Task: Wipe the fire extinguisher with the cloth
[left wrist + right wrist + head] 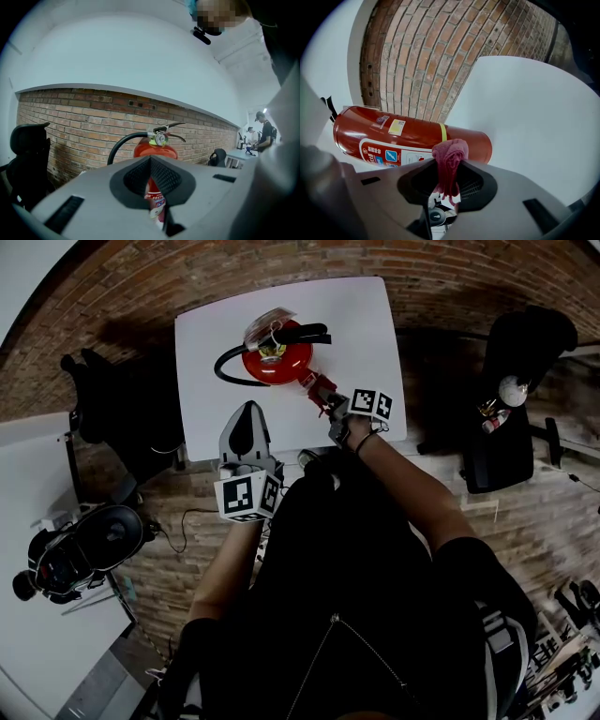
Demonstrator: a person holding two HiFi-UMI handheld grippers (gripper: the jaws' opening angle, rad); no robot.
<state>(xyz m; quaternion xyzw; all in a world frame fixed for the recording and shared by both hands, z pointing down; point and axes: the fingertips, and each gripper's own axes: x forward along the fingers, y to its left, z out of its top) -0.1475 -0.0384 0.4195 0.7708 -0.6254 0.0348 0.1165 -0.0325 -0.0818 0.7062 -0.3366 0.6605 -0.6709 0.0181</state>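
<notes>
A red fire extinguisher (277,360) with a black hose stands upright on the white table (370,324). Its body fills the left of the right gripper view (412,138) and rises behind the jaws in the left gripper view (156,149). My right gripper (319,395) is shut on a dark red cloth (449,164), bunched between the jaws a little off the extinguisher's lower side; the cloth (315,386) sits just right of the cylinder. My left gripper (246,427) is shut with nothing in it, in front of the extinguisher and apart from it.
A brick wall (84,126) rises behind the table. A black office chair (511,381) stands to the right, another (112,399) to the left. A second white table (28,521) with gear lies at the far left. Brick floor surrounds the table.
</notes>
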